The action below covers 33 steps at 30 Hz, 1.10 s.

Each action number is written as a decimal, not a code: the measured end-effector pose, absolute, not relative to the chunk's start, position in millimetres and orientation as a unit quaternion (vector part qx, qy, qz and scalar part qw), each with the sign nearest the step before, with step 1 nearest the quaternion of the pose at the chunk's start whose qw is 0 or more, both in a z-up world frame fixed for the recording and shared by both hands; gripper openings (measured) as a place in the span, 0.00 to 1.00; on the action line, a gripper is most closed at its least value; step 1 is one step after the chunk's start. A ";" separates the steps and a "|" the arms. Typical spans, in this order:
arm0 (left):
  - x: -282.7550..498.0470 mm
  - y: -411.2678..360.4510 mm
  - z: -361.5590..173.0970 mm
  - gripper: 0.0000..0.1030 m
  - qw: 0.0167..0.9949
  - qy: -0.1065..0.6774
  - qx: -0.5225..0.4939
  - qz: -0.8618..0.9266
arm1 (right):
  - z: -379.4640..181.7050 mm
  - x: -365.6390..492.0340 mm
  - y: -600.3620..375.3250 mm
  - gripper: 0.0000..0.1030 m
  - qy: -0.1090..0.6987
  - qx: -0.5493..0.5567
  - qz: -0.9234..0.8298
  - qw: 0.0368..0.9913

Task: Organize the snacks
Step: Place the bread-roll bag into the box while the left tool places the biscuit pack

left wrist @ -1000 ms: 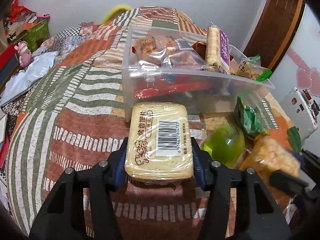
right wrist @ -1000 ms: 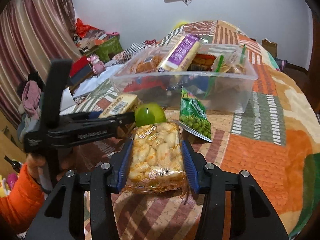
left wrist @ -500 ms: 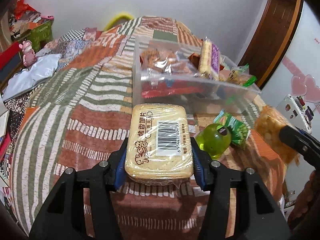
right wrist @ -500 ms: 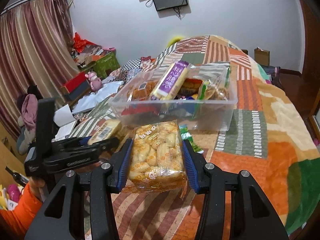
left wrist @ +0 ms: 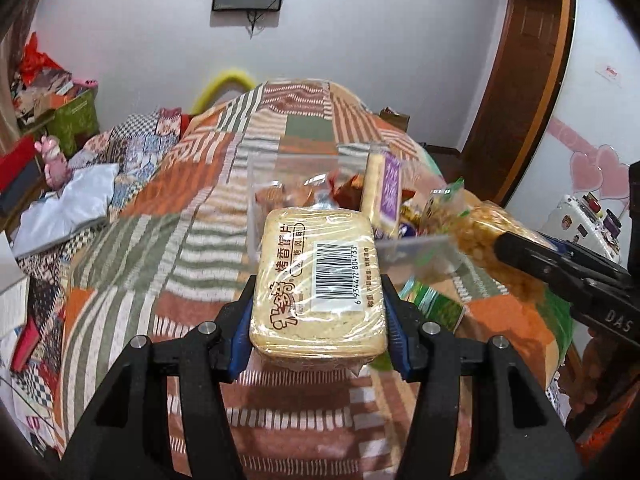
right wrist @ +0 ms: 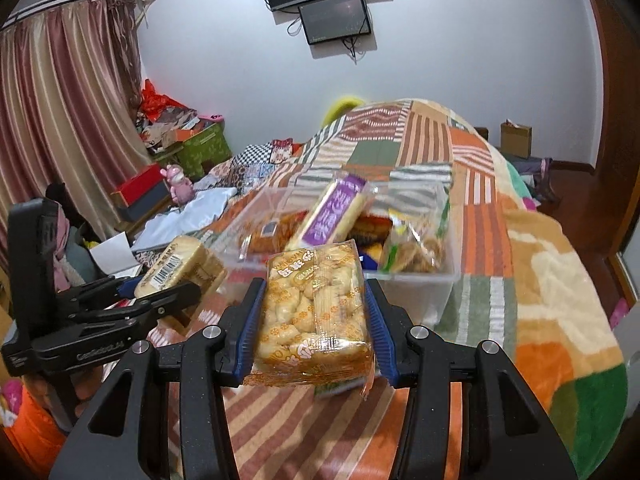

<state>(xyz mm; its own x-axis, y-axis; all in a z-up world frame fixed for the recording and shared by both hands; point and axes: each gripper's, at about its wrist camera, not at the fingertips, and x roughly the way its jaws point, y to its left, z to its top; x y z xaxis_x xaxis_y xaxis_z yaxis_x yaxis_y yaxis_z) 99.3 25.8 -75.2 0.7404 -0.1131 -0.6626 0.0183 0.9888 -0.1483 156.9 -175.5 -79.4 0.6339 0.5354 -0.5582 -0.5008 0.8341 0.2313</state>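
Left gripper (left wrist: 318, 312) clamps bread pack (left wrist: 318, 276) lengthwise along its fingers, barcode up.

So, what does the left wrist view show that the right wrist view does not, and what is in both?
Only the left wrist view shows the dark wooden door, the pink heart stickers on the wall beside it, and the green packet lying on the bed.

Only the right wrist view shows the striped curtains and the person's orange sleeve.

Both show the clear snack box, the left gripper shut on the barcode packet, the right gripper shut on the orange packet, and the patchwork bedspread.
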 end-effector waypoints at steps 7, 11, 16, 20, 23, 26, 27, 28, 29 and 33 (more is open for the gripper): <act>121.1 17.3 -63.1 0.53 0.936 0.344 -0.060 -0.045 | -71.7 175.7 -166.8 0.44 0.306 0.016 0.278 0.910; 139.5 12.4 -63.0 0.53 0.935 0.345 -0.059 -0.050 | -72.3 191.9 -164.6 0.44 0.309 0.017 0.265 0.913; 166.0 7.0 -66.2 0.53 0.935 0.347 -0.055 -0.051 | -74.8 210.4 -163.4 0.44 0.318 0.014 0.252 0.914; 187.5 2.0 -69.1 0.53 0.936 0.347 -0.043 -0.037 | -76.1 224.6 -164.2 0.44 0.321 0.008 0.237 0.917; 203.2 1.3 -73.0 0.53 0.933 0.354 -0.045 -0.034 | -78.0 236.8 -165.8 0.44 0.325 0.009 0.225 0.918; 215.7 1.2 -77.0 0.53 0.931 0.360 -0.046 -0.029 | -79.5 247.6 -167.9 0.44 0.329 0.010 0.214 0.920; 220.7 1.4 -79.0 0.53 0.930 0.362 -0.047 -0.027 | -80.4 251.0 -168.8 0.44 0.330 0.012 0.211 0.920; 225.3 1.8 -80.9 0.53 0.930 0.364 -0.048 -0.025 | -81.4 253.3 -168.6 0.44 0.331 0.012 0.210 0.920; 229.7 1.0 -82.4 0.53 0.929 0.366 -0.046 -0.021 | -82.6 256.9 -168.8 0.44 0.333 0.015 0.210 0.919; 243.1 -2.2 -84.5 0.53 0.930 0.366 -0.038 -0.011 | -86.2 267.7 -166.4 0.44 0.340 0.016 0.209 0.917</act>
<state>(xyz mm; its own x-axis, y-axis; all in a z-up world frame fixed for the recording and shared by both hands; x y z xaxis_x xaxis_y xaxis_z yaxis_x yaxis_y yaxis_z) 243.1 -2.2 -84.5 0.7316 -0.0489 -0.6800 -0.0073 0.9968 -0.0795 267.7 -166.4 -86.2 0.6811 0.3934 -0.6175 -0.3714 0.9125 0.1717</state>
